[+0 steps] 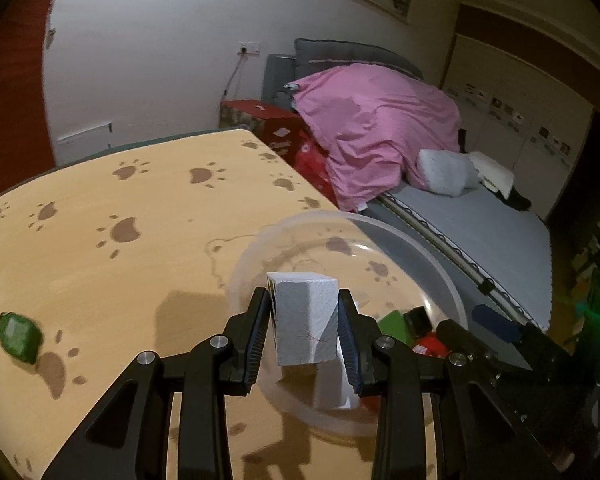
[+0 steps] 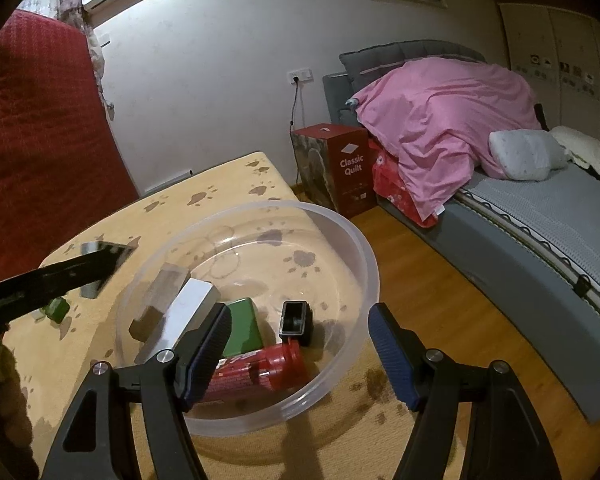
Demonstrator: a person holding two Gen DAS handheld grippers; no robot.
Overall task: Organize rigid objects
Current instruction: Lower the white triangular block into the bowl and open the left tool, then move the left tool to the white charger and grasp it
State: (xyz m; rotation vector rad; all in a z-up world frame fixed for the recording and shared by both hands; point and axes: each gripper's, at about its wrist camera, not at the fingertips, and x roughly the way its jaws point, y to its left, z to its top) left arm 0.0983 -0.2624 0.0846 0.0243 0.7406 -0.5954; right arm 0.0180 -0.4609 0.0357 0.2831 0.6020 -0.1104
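The white wooden block (image 1: pixel 306 316) sat clamped between the two pads of my left gripper (image 1: pixel 305 322), held in the air over the near left part of the clear plastic bowl (image 1: pixel 452 300). Its long axis ran up and down between my fingers, slightly tilted, one end pointing away toward the far rim and the other down into the bowl. From where I held it, the drop lay straight below and a little ahead; the left hand was plainly the nearer one for the job.

My right gripper (image 2: pixel 300 354) hovered at the bowl's near rim with its jaws spread wide and nothing between them.

Inside the bowl lay another white block (image 2: pixel 188 312) beside a darker grey-brown block (image 2: pixel 156 300), both with their long axes running from the near left toward the middle. Just right of them were a green box (image 2: pixel 242 328), a small black case (image 2: pixel 296 320) standing open, and a red canister (image 2: pixel 256 370) lying on its side along the near wall.

The bowl stood near the right edge of the paw-print table (image 1: pixel 100 208). A green object (image 1: pixel 18 336) remained outside it, near the table's left edge, well apart from the bowl. I judged the block needed only lowering and release.
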